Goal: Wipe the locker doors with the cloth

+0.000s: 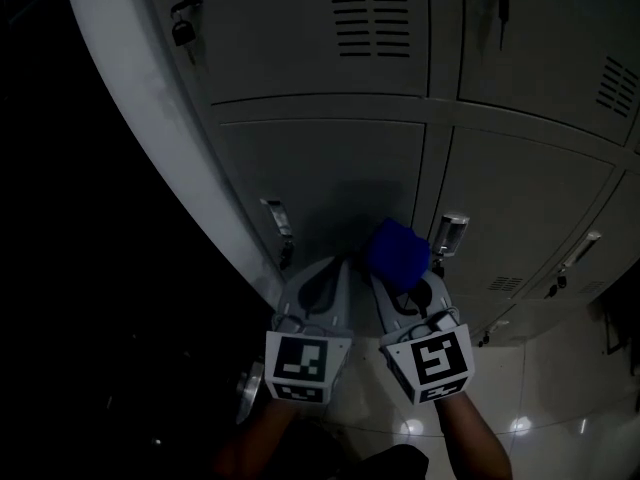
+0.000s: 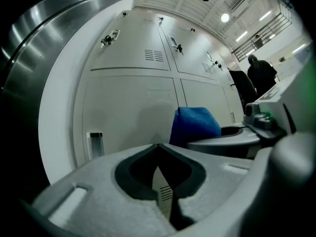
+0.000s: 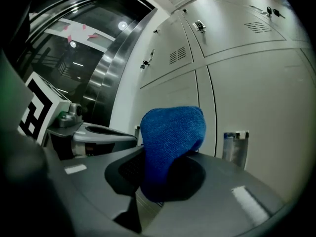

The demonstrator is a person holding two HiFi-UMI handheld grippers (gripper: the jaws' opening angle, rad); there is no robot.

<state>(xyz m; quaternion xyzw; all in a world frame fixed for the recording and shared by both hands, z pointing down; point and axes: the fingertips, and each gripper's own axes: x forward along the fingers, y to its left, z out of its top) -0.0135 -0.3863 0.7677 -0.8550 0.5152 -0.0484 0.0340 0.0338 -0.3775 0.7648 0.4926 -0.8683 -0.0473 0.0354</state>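
Observation:
A folded blue cloth (image 1: 398, 252) sticks out of my right gripper (image 1: 402, 280), whose jaws are shut on it; up close the blue cloth (image 3: 170, 142) rises between the grey jaws. It sits just in front of a lower grey locker door (image 1: 330, 183), near the seam between two doors; whether it touches the metal I cannot tell. My left gripper (image 1: 325, 276) hangs beside it to the left, shut and holding nothing. From the left gripper view the blue cloth (image 2: 193, 124) shows to the right, with the locker door (image 2: 128, 110) behind.
Door handles (image 1: 278, 230) (image 1: 450, 233) flank the cloth. A padlock (image 1: 183, 32) hangs on an upper door with vent slots (image 1: 372, 26). A steel column (image 3: 106, 68) stands left of the lockers. A glossy tiled floor (image 1: 540, 408) lies below. A person (image 2: 260, 73) stands far right.

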